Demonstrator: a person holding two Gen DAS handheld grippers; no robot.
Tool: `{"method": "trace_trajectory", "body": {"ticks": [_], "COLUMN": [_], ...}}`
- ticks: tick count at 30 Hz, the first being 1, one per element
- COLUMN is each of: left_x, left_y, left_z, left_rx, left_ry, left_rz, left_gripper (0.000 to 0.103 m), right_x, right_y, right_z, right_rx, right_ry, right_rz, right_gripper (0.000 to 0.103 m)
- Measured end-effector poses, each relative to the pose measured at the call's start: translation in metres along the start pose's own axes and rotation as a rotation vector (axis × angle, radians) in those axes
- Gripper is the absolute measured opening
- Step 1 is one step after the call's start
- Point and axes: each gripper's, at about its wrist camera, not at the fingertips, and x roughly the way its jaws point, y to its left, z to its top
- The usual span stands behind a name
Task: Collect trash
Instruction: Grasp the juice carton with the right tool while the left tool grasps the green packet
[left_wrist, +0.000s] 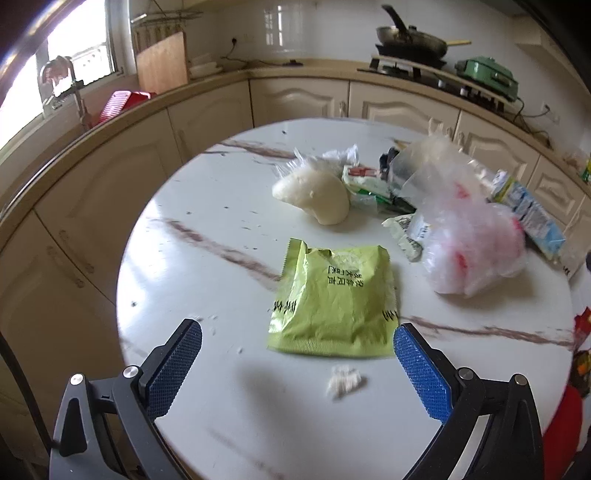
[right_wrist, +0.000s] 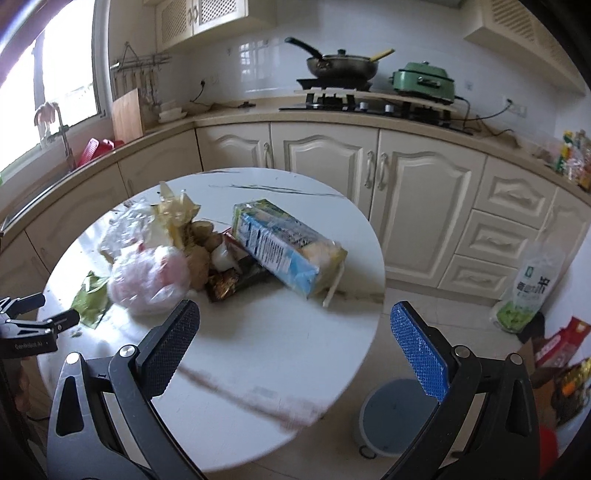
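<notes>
Two released claws, left claw (left_wrist: 297, 341) and right claw (right_wrist: 295, 325), hover empty; we judge the near green wrapper (left_wrist: 332, 302) comes first, then the bin (right_wrist: 391, 417).

On the table (left_wrist: 221, 424), the clear plastic bag (left_wrist: 476, 243) at 3 o'clock in the left wrist view is smeared by motion, so the pink and red things inside cannot be made out, and it covers part of the wrappers behind it. In the right wrist view the milk carton (right_wrist: 280, 243) hides part of the dark wrappers beneath it, and its print is too blurred to read. The grey bin (right_wrist: 391, 417) at 5 o'clock is partly hidden by a finger.
</notes>
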Motion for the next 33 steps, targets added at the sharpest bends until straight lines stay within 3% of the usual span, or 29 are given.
{"method": "trace_trajectory", "body": {"ticks": [9,14,16,19,21,22,30,31,33], "left_x": [0.058,0.072,0.079,0.086,0.090,0.084,0.095,0.095,0.096], "left_y": [0.005,0.015,0.020,0.031,0.035,0.033,0.021,0.021,0.021], "left_z": [0.038,0.041,0.046,0.050,0.051,0.047,0.049,0.050,0.052], "left_rx": [0.014,0.016,0.012,-0.013,-0.016,-0.011,0.013,0.007,0.002], "left_ry": [0.020,0.001,-0.005,-0.004,0.005,0.012,0.023,0.020,0.004], "left_rz": [-0.027,-0.034,-0.069,-0.113,-0.100,-0.087,0.007,0.011,0.013], "left_gripper": [0.102,0.099,0.097,0.099,0.099,0.099,0.097,0.092,0.071], "right_x": [0.069,0.099,0.106,0.109,0.109,0.109,0.090,0.087,0.081], "right_y": [-0.009,-0.022,-0.029,-0.037,-0.039,-0.040,-0.037,-0.035,-0.030], "right_z": [0.033,0.040,0.036,0.032,0.030,0.028,0.012,0.011,0.009], "right_rx": [-0.158,-0.170,-0.149,-0.115,-0.104,-0.101,-0.043,-0.041,-0.043], "right_ry": [0.044,0.085,0.104,0.117,0.121,0.129,0.092,0.086,0.077], "right_rz": [0.048,0.196,0.239,0.299,0.321,0.330,0.332,0.332,0.329], "right_gripper": [0.103,0.103,0.102,0.073,0.055,0.050,0.047,0.047,0.047]}}
